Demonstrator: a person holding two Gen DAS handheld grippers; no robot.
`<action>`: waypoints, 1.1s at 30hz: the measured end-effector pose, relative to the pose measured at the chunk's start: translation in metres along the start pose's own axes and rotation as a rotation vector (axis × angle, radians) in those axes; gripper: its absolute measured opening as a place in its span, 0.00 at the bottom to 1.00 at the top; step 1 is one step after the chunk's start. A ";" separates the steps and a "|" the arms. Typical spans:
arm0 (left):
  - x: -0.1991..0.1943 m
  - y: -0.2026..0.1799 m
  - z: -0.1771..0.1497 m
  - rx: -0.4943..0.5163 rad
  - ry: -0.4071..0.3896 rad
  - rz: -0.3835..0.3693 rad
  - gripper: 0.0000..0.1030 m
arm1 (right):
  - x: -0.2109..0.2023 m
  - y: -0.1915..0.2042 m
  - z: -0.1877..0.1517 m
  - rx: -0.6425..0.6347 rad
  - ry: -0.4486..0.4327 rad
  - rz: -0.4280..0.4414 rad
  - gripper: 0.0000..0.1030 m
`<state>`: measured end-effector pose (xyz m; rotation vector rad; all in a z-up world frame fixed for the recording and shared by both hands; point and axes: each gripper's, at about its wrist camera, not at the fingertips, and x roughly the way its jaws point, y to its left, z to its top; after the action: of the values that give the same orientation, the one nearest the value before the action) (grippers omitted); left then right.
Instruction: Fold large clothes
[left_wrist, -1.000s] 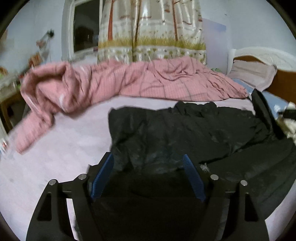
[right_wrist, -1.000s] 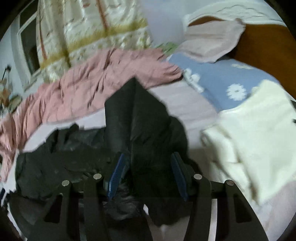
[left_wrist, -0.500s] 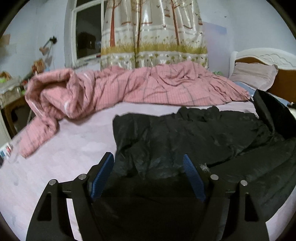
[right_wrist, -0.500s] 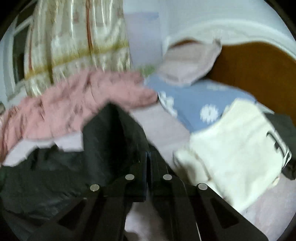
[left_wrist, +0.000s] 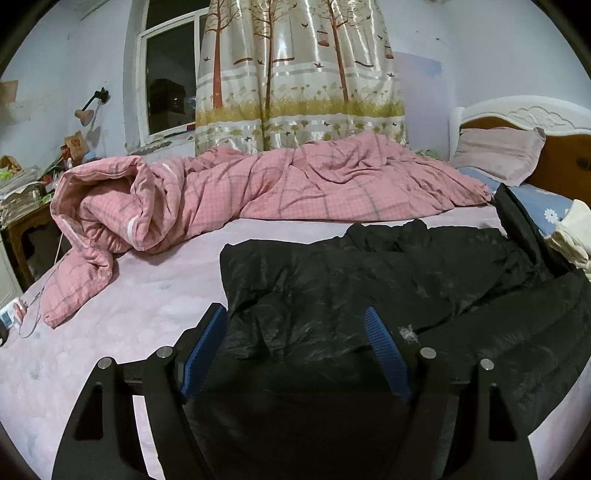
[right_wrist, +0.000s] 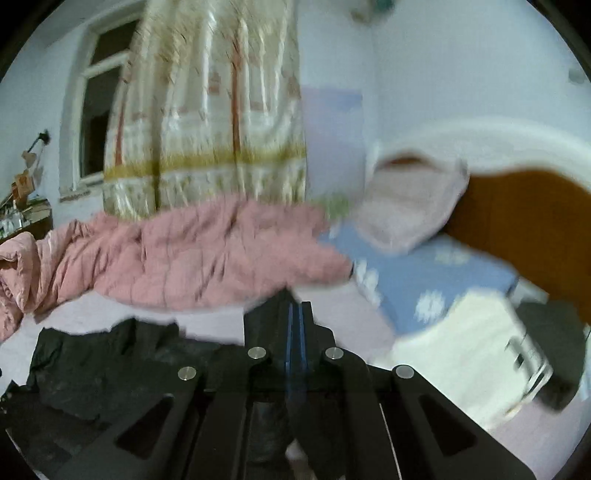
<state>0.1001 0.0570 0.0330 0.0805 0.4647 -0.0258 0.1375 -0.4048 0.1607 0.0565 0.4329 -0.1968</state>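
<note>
the black jacket (left_wrist: 369, 280) lies spread on the lilac bed (left_wrist: 140, 295), near a pink quilt (left_wrist: 295, 184). the left gripper (left_wrist: 295, 343) hovers over its near edge, jaws wide apart, holding nothing — the right gripper (right_wrist: 295, 332) is pressed closed on a jacket fold.

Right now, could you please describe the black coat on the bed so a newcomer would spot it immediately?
Start at the bed with its pale lilac sheet, and look in front of the rumpled pink checked quilt along the far side. The coat is the big, shiny black spread of fabric lying crumpled nearest the open left claw. It is the only dark thing, unlike the cream garment near the blue flowered pillow.
</note>
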 end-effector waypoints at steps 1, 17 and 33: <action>0.000 -0.001 0.000 0.000 0.001 -0.005 0.74 | 0.013 -0.006 -0.007 0.015 0.048 0.005 0.07; -0.013 -0.005 0.002 -0.001 -0.015 -0.024 0.73 | 0.105 -0.039 -0.130 0.042 0.561 -0.026 0.79; -0.011 -0.010 0.002 0.014 -0.036 -0.017 0.73 | 0.002 -0.063 -0.050 0.255 0.170 0.069 0.05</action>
<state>0.0910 0.0470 0.0393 0.0897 0.4289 -0.0468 0.1060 -0.4621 0.1138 0.3400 0.5723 -0.1794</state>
